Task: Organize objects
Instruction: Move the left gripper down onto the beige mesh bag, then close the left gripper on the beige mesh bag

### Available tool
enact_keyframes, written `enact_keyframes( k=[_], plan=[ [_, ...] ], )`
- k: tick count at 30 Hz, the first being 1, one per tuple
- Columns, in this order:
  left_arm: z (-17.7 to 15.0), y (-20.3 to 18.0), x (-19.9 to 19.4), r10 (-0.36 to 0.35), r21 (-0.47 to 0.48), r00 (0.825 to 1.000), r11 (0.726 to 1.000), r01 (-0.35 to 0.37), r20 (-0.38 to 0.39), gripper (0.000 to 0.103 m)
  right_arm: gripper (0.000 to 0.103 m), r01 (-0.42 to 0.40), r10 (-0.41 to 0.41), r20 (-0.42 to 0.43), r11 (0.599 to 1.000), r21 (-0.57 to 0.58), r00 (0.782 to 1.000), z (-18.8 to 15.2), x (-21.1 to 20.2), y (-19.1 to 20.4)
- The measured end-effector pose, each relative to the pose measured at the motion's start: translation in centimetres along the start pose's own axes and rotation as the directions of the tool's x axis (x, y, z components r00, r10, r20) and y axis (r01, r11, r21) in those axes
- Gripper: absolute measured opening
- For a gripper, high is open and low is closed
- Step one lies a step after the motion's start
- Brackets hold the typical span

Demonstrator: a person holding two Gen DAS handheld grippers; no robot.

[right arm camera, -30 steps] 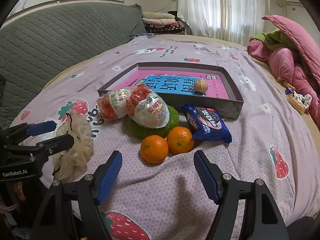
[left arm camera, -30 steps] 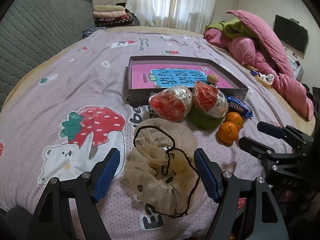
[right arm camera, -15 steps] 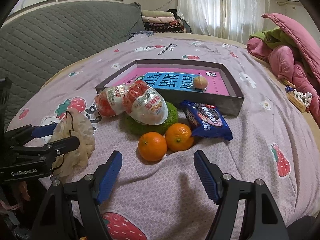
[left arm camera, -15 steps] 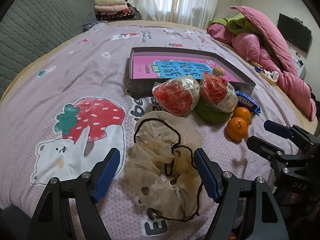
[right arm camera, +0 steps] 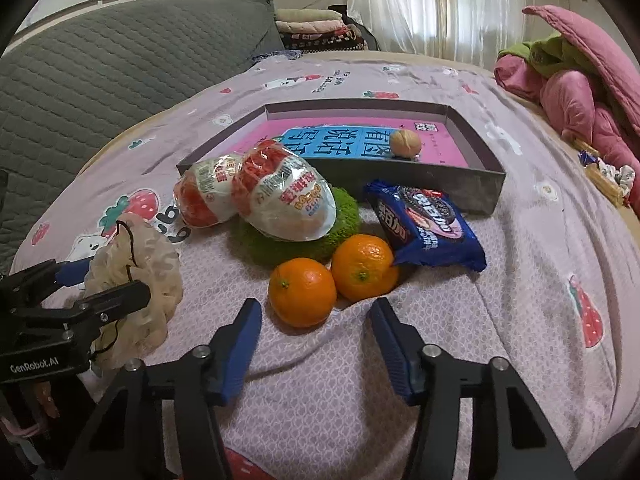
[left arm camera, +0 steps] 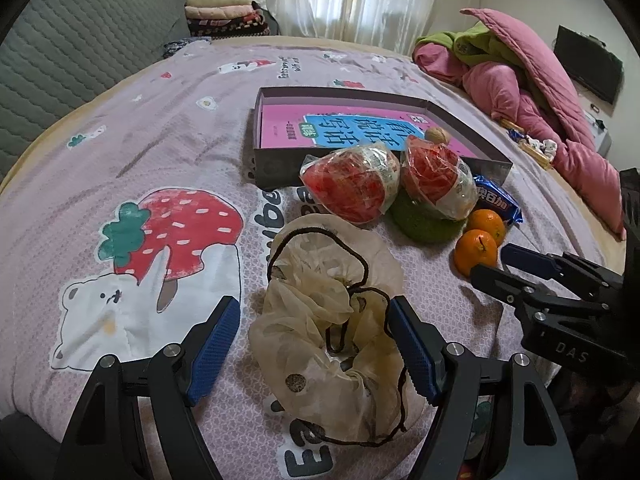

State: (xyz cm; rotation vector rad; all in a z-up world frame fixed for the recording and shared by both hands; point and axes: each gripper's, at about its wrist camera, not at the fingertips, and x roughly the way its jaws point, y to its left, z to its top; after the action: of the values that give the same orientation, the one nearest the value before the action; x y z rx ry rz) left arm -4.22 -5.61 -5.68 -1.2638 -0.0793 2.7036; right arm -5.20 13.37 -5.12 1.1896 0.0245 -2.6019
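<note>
1. Only two things sit in the grey box (right arm camera: 472, 192) so far: a pink book (right arm camera: 440, 152) and a little walnut (right arm camera: 405, 143). Most of the tidying is left to do.
2. Outside the box, on the bed (right arm camera: 520, 264) by its near wall, lie two wrapped snack eggs (right arm camera: 286, 204), a green pad (right arm camera: 344, 216), two oranges (right arm camera: 302, 291), a blue cookie pack (right arm camera: 424, 226) and a frilly beige cap (left arm camera: 332, 312).
3. The left gripper (left arm camera: 312, 344) is open around the cap, maybe just brushing it.
4. The right gripper (right arm camera: 314, 338) is closing with nothing between its jaws; the near orange lies just ahead.
5. Only the right view shows the whole cookie pack; the left view shows the cap's black string (left arm camera: 360, 264).
</note>
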Motion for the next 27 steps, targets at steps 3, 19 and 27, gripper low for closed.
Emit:
enact_keyframes(
  k=[3, 19, 27],
  plan=[
    [0.1, -0.1, 0.2, 0.0, 0.003, 1.0, 1.0, 0.0, -0.002, 0.077, 0.055, 0.006, -0.006, -0.007, 1.0, -0.013, 1.0, -0.1, 0.4, 0.3],
    [0.5, -0.5, 1.5, 0.008, 0.003, 1.0, 1.0, -0.008, -0.006, 0.077, 0.032, -0.015, 0.015, 0.0, 1.0, -0.025, 1.0, 0.2, 1.1, 0.8],
    [0.7, -0.6, 2.1, 0.008, 0.0, 1.0, 1.0, -0.008, -0.007, 0.077, 0.032, -0.053, 0.053, 0.015, 0.999, 0.006, 0.998, 0.4, 1.0, 0.3]
  ],
)
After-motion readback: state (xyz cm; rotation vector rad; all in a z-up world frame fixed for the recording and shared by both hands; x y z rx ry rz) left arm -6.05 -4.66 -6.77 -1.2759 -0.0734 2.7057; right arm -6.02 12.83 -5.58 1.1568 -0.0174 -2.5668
